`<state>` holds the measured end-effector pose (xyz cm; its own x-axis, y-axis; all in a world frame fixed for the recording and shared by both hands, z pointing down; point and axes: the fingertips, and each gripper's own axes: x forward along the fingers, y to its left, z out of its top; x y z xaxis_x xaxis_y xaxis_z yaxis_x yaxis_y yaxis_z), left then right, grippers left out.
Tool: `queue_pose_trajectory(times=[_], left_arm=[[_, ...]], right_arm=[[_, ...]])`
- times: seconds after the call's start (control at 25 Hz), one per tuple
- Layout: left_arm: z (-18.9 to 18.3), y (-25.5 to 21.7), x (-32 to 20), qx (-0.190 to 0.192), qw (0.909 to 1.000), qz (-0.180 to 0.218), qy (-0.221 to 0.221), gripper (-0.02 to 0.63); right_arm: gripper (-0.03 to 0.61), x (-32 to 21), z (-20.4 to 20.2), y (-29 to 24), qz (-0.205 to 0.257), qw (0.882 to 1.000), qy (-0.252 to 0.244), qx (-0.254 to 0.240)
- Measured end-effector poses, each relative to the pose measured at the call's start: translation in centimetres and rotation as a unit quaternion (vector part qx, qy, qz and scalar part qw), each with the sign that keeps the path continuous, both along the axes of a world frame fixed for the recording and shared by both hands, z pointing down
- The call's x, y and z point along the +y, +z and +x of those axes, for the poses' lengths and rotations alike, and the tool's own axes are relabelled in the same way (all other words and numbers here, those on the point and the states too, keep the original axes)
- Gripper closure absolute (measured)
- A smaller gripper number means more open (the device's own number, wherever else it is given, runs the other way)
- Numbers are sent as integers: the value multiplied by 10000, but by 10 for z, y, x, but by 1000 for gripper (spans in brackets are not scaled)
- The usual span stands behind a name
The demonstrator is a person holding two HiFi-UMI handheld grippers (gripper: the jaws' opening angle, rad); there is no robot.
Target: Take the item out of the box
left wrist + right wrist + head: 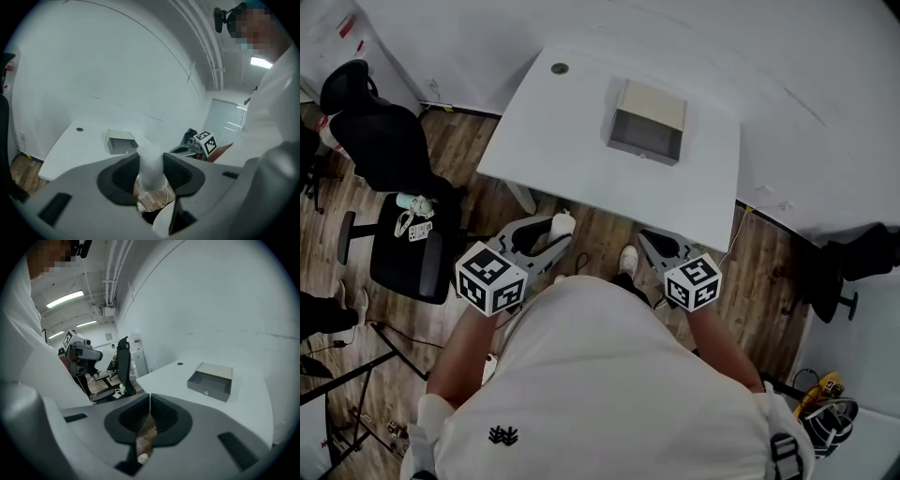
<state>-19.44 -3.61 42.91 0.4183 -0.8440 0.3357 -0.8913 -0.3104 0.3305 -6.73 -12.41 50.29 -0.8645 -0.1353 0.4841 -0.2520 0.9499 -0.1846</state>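
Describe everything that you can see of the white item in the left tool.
The white item is small, pale and slightly translucent, as if wrapped in thin plastic; what it is cannot be told. It sits between the jaws of the left tool, which press on both its sides, and one end sticks out past their tips. It is held in the air, short of the white table and apart from the grey box.

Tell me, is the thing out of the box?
Looks done: the box sits open and looks empty. In hand: the jaws of the left gripper pinch a white item, away from the table. The right gripper is shut, empty. Left: maybe setting it down.
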Motion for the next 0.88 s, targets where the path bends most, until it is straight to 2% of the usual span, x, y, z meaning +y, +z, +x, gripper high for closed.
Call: queue_pose_trajectory(times=[0.88], left_arm=[[6, -3, -5, 21, 9999, 50, 108, 445]], right_arm=[[569, 3, -4, -8, -4, 10000, -22, -68]])
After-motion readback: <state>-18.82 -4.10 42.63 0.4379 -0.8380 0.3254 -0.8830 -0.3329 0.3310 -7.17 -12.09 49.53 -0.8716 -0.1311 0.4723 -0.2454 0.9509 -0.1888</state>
